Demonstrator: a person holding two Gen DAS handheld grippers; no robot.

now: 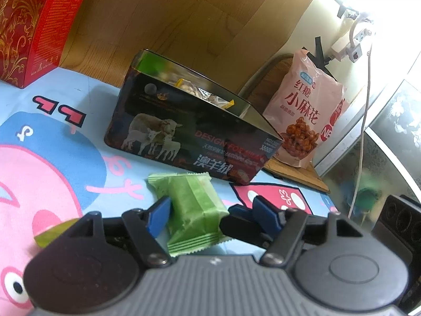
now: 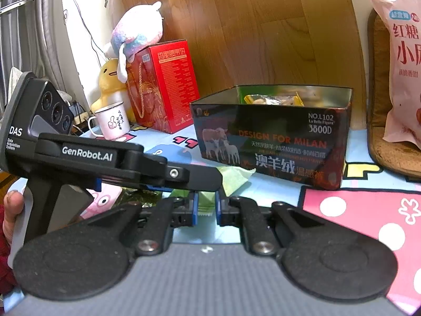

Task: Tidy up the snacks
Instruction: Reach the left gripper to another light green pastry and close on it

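Blue-padded fingers of the left gripper (image 1: 208,210) stand apart on either side of a green snack packet (image 1: 193,208), which lies on the cartoon-print mat (image 1: 60,142) just in front of the sheep-print tin (image 1: 189,134). The left pad touches the packet's side; the right pad sits clear of it. The tin is open, with wrapped snacks (image 1: 210,96) inside. A pink bag of brown-sugar twists (image 1: 305,110) stands just beyond the tin's right end. The right gripper (image 2: 204,208) hovers low over the mat with a narrow gap between its pads, nothing visibly clamped. A red gift box (image 2: 163,87), an enamel mug (image 2: 111,121) and plush toys (image 2: 131,42) stand behind.
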